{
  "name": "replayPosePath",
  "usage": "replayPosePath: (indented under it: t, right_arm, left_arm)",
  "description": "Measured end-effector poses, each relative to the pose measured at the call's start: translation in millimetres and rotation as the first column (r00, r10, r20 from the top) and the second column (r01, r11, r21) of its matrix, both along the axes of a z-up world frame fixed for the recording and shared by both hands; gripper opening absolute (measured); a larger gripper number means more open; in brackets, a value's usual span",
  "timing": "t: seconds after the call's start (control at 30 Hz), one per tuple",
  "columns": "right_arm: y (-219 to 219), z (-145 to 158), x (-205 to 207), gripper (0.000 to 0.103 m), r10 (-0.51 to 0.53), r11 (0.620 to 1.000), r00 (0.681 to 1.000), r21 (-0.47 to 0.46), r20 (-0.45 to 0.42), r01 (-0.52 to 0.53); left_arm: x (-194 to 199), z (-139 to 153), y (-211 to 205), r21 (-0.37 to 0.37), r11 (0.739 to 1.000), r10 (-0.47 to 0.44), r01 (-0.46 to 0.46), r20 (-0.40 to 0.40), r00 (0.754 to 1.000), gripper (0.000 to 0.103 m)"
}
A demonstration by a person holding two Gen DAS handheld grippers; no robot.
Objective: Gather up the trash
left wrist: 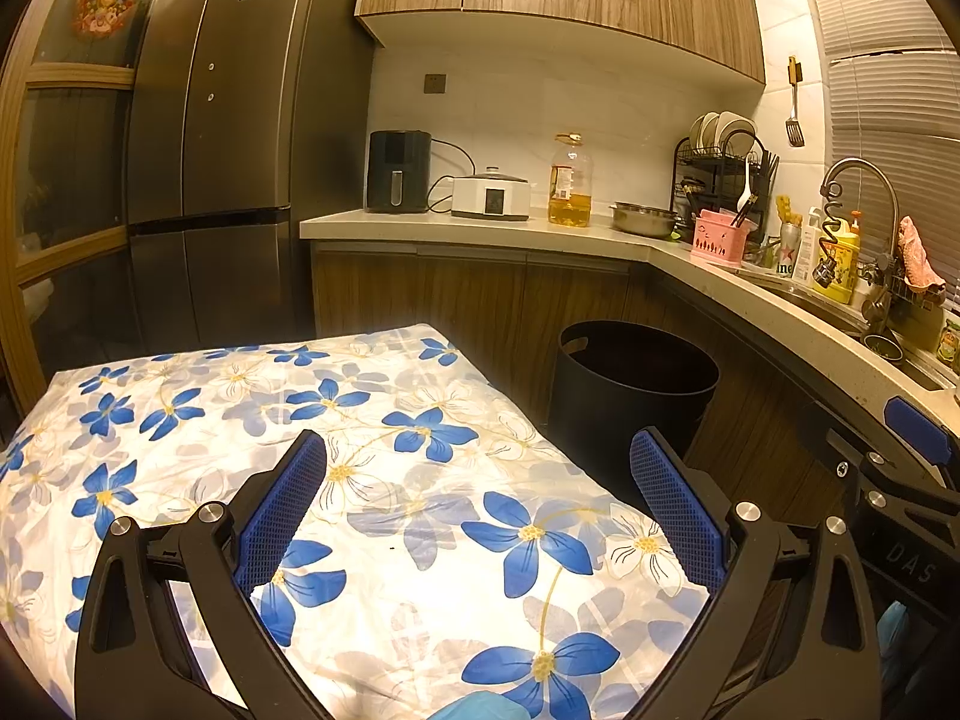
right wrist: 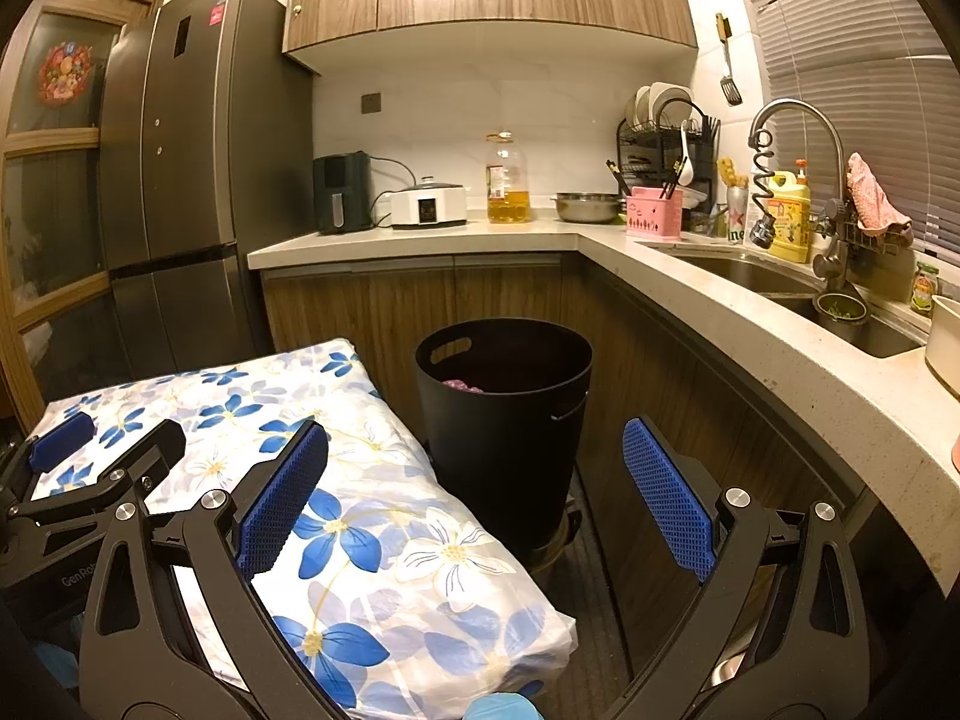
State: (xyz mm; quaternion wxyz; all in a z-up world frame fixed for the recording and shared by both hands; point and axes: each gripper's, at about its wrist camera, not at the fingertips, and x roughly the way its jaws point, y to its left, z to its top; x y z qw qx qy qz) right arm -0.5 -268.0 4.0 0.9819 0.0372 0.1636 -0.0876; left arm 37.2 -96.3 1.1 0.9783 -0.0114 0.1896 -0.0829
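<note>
Black bin (right wrist: 504, 414), purple scrap (right wrist: 461, 386) inside; tongs empty

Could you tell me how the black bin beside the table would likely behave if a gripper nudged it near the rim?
The black bin is tall, so it may tip. It seems nearly empty, probably light. Its smooth wall could let the blue pads slip.

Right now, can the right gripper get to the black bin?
Probably yes. The right gripper is open and empty, and the black bin stands on the floor just ahead, beside the flowered table, with nothing between.
</note>
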Motion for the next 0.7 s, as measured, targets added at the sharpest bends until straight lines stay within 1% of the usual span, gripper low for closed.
replayPosePath:
  t: [0.6, 0.7]
  right_arm:
    - [0.9, -1.3, 0.2, 0.097, 0.001, 1.000, 1.000, 0.000, 0.000, -0.001]
    - [1.0, -1.3, 0.1, 0.097, 0.000, 1.000, 1.000, 0.000, 0.000, 0.000]
  left_arm:
    - [1.3, -0.1, 1.1, 0.005, 1.000, 0.002, -0.002, 0.000, 1.000, 0.097]
    - [3.4, -0.9, 2.3, 0.013, 1.000, 0.008, -0.008, -0.002, 1.000, 0.092]
